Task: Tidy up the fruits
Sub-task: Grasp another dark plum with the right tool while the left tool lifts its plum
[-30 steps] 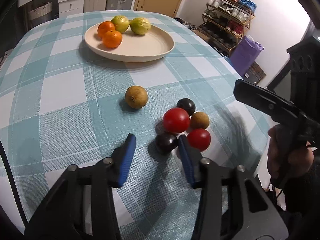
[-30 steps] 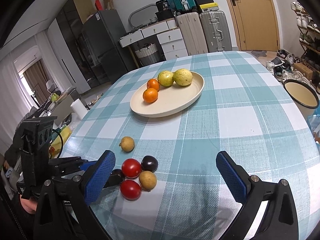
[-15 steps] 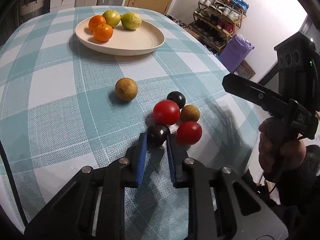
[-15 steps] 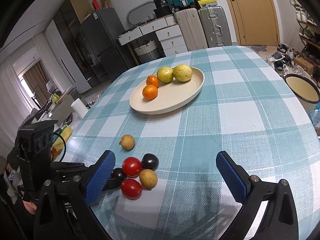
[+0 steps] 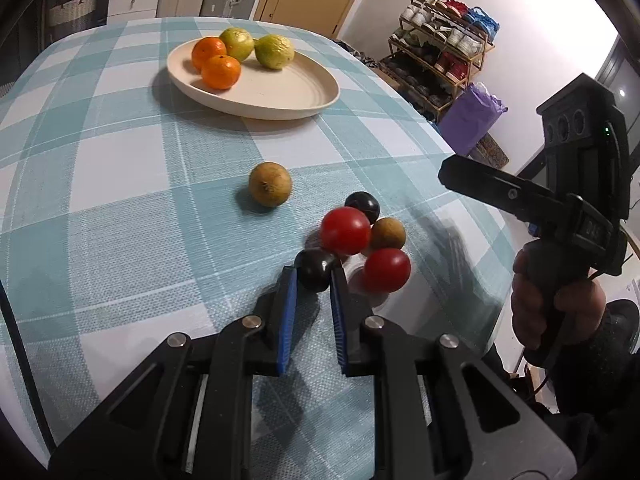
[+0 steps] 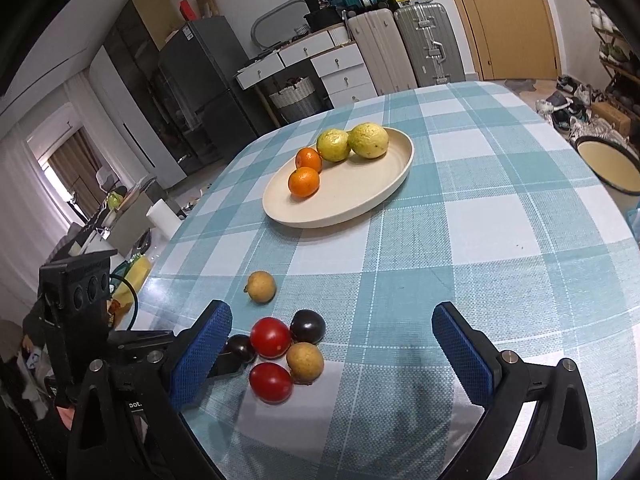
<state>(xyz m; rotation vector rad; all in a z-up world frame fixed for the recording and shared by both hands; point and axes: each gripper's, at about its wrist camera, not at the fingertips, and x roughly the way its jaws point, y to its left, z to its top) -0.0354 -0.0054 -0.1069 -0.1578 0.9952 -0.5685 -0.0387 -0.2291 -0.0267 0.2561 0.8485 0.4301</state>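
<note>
The left tongs [image 5: 313, 282] are pinched around a small dark plum [image 5: 315, 269] at the near edge of the fruit cluster, blue pads pressing it from both sides while it sits low over the checked counter [image 5: 120, 208]. Right behind it sit two red tomatoes, one [image 5: 345, 230] touching the plum's far side and the other [image 5: 386, 270] just to its right, with a brown round fruit [image 5: 387, 233] between them and a second dark plum [image 5: 362, 205] at the back. A lone brownish fruit [image 5: 269, 183] lies apart, toward the cream plate [image 5: 288, 98]. The plate holds two oranges [image 5: 220, 71] and two yellow-green fruits [image 5: 274, 51] crowded at its far side. The right tongs [image 6: 332, 354] hang wide open above the counter, gripping nothing.
</note>
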